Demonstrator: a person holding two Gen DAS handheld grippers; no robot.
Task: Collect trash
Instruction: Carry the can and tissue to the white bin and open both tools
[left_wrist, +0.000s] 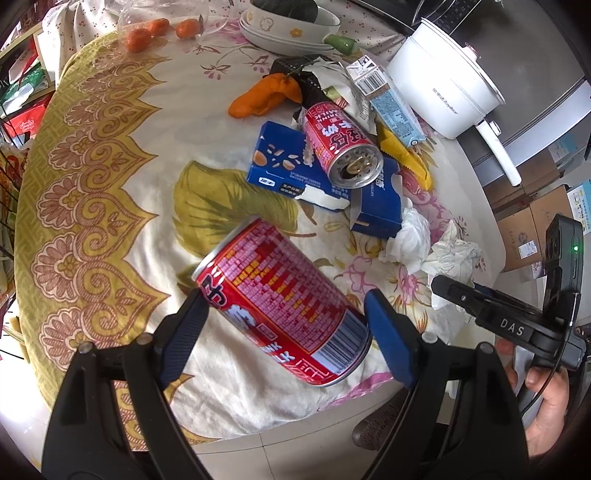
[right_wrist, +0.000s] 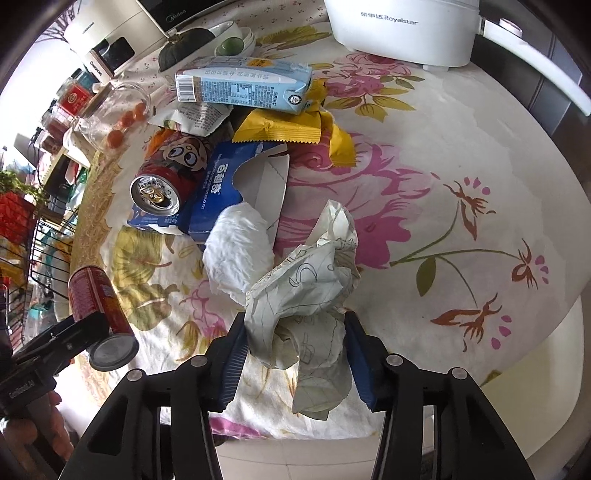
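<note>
My left gripper (left_wrist: 284, 325) is shut on a red milk drink can (left_wrist: 280, 291) lying on its side near the table's front edge; the can also shows in the right wrist view (right_wrist: 99, 302). My right gripper (right_wrist: 295, 350) is shut on a crumpled printed paper (right_wrist: 306, 295). A white tissue wad (right_wrist: 238, 251) lies just beyond it. A second red can (left_wrist: 340, 144) lies on torn blue boxes (left_wrist: 288, 166). A milk carton (right_wrist: 243, 85), yellow wrappers (right_wrist: 284, 129) and an orange peel (left_wrist: 266, 96) lie behind.
A white electric pot (left_wrist: 443, 74) stands at the back right of the flowered tablecloth (left_wrist: 110, 184). Stacked bowls (left_wrist: 288, 26), a dark squash (right_wrist: 184, 44) and a clear bag of small oranges (left_wrist: 155, 29) sit at the back. A wire rack (right_wrist: 40, 251) stands left of the table.
</note>
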